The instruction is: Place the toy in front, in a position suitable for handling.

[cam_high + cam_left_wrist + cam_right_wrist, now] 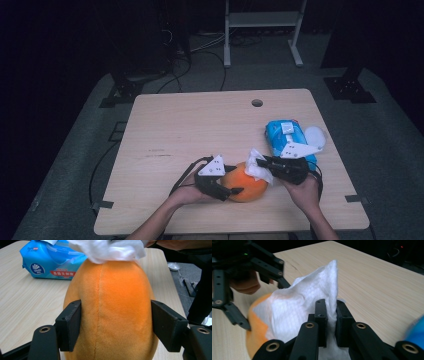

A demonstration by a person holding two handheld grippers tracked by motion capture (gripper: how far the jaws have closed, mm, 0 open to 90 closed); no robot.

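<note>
An orange plush toy [247, 186] lies on the wooden table [200, 125] near its front edge. My left gripper [236, 184] comes in from the left and is shut on it. In the left gripper view both pads press the toy's sides [115, 302]. My right gripper [262, 162] is shut on a white wipe [257, 169] and holds it against the toy's right end. In the right gripper view the wipe [304, 297] stands up from between the closed jaws and drapes over the orange plush [255, 335]. The wipe [110, 250] also covers the toy's far end in the left gripper view.
A blue pack of wet wipes [282, 135] lies behind the right gripper, with a white round lid [315, 136] beside it near the table's right edge. A cable hole [257, 103] sits near the far edge. Cables and a metal stand are on the floor beyond the table.
</note>
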